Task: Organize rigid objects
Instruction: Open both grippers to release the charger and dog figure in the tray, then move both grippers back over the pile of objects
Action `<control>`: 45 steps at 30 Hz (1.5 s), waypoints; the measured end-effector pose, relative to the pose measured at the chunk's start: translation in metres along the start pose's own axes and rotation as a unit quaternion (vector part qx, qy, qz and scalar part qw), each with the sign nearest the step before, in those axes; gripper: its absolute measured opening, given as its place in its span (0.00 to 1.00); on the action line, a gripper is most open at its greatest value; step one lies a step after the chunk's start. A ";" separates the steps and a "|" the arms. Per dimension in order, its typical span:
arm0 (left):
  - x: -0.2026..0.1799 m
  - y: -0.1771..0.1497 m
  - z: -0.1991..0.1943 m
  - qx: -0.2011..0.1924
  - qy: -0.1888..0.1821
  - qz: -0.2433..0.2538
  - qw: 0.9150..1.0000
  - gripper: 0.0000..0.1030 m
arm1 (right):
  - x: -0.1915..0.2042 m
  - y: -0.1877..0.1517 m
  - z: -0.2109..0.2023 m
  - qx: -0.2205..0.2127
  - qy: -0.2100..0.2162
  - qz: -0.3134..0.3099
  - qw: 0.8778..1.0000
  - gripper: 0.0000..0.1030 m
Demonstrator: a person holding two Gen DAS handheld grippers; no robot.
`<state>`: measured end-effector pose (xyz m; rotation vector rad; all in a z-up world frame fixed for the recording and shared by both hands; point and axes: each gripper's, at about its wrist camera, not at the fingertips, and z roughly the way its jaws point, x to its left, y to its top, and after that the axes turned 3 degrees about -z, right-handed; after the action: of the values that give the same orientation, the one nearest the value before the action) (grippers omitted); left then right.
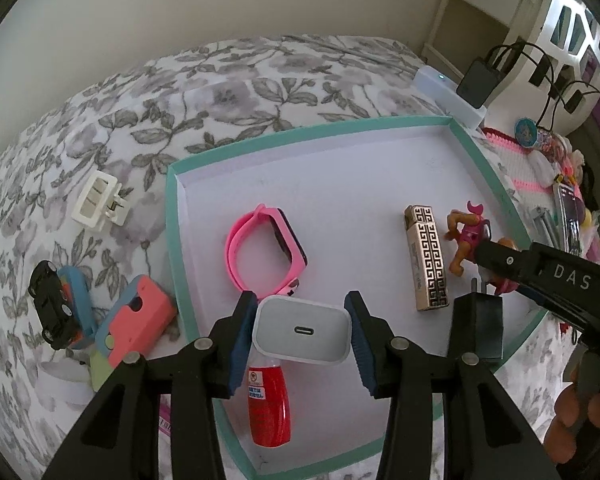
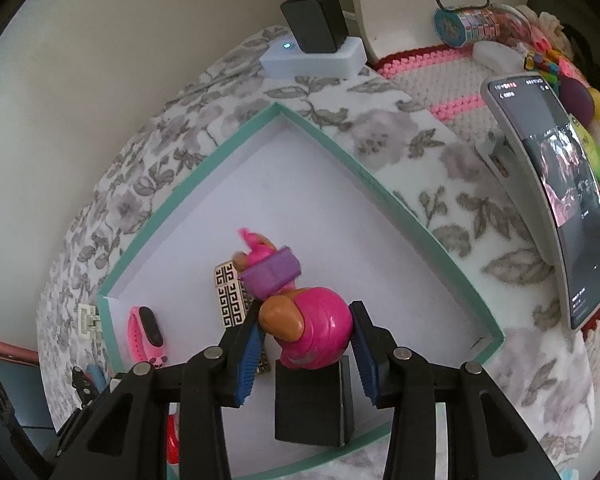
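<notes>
My left gripper [image 1: 302,338] is shut on a white USB-C charger [image 1: 300,316], its blue pads pressed on both sides, low over the white floor of a teal-rimmed tray [image 1: 172,220]. My right gripper [image 2: 306,336] is shut on a pink and orange toy dog figure [image 2: 320,332] near the tray's [image 2: 340,148] right side. In the left wrist view that right gripper [image 1: 492,268] reaches in from the right around the figure [image 1: 470,236]. In the tray lie a pink smartwatch [image 1: 260,252], a gold patterned lighter [image 1: 426,258], a red bottle [image 1: 270,408] and a black plug [image 1: 482,328].
Left of the tray on the floral bedcover lie a white clip [image 1: 98,200], a black toy car [image 1: 52,308] and a coral and blue case [image 1: 140,316]. A phone on a stand [image 2: 560,200], a white box with a black adapter [image 2: 312,56] and a crochet mat with trinkets [image 2: 440,76] lie to the right.
</notes>
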<state>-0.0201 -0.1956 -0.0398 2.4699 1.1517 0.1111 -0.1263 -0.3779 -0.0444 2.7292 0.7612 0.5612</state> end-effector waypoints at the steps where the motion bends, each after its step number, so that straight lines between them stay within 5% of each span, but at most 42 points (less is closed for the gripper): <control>1: 0.001 0.000 0.000 0.001 -0.002 -0.002 1.000 0.46 | 0.000 0.000 0.000 0.000 -0.001 0.000 1.000 0.45; 7: 0.006 0.001 -0.001 0.003 -0.001 -0.014 1.000 0.52 | 0.004 0.002 -0.004 -0.004 -0.009 -0.007 1.000 0.44; 11: 0.010 0.003 -0.007 -0.004 -0.002 -0.024 1.000 0.59 | 0.011 0.005 -0.014 -0.015 -0.022 -0.022 0.999 0.57; 21: 0.035 0.013 -0.035 -0.047 -0.001 -0.068 0.997 0.60 | 0.035 0.010 -0.049 -0.063 -0.030 -0.065 0.995 0.58; 30: 0.083 0.015 -0.052 -0.067 0.048 -0.141 0.987 0.63 | 0.063 0.004 -0.074 -0.096 -0.037 -0.115 0.988 0.62; 34: 0.106 0.013 -0.053 -0.069 0.062 -0.176 0.980 0.83 | 0.076 -0.003 -0.068 -0.087 -0.036 -0.139 0.986 0.66; 39: 0.126 0.010 -0.056 -0.074 0.081 -0.203 0.973 0.84 | 0.090 -0.013 -0.045 -0.051 -0.034 -0.163 0.985 0.66; 45: 0.148 0.006 -0.058 -0.074 0.098 -0.232 0.965 0.86 | 0.100 -0.020 -0.034 -0.038 -0.037 -0.183 0.982 0.78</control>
<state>0.0673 -0.0689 0.0011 2.0321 1.7081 0.2967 -0.0710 -0.3026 0.0091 2.4383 1.1607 0.3944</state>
